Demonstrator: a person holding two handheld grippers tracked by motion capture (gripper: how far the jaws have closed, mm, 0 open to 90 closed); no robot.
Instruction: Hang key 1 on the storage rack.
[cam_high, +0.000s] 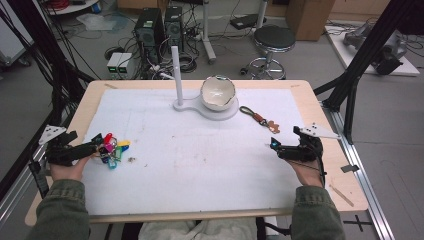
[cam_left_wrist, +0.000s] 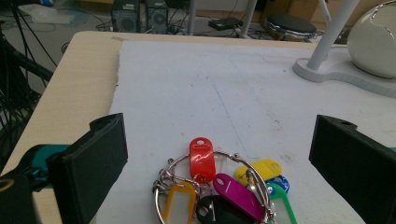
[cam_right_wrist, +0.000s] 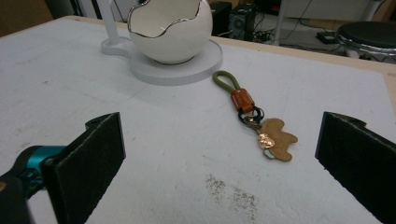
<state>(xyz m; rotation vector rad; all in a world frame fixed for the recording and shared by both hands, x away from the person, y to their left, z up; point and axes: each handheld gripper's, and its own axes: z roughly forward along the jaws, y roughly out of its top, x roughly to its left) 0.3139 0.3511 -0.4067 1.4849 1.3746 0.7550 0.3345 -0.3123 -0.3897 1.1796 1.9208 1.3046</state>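
High view: a person seated at the table held a two-jaw gripper in each hand over a white mat (cam_high: 200, 165), each tool lined up on a set of keys. At the left of the frame, the left gripper (cam_high: 95, 145) lay low with its jaws spread wide, nothing clamped, just at a ring of coloured key tags (cam_high: 112, 149). In the left gripper view the ring (cam_left_wrist: 219, 191) sat at the bottom centre between the two black jaws, placed, it appeared, for a straight pinch. At the right, the right gripper (cam_high: 274, 146) was likewise wide and empty, pointing toward a green-looped keychain with a tan leather charm (cam_high: 260, 119) lying just ahead of it. Behind both, at the upper centre, a white eggshell-shaped bowl (cam_high: 218, 92) stood on a stand with an upright post (cam_high: 176, 75), a likely home for the keys.
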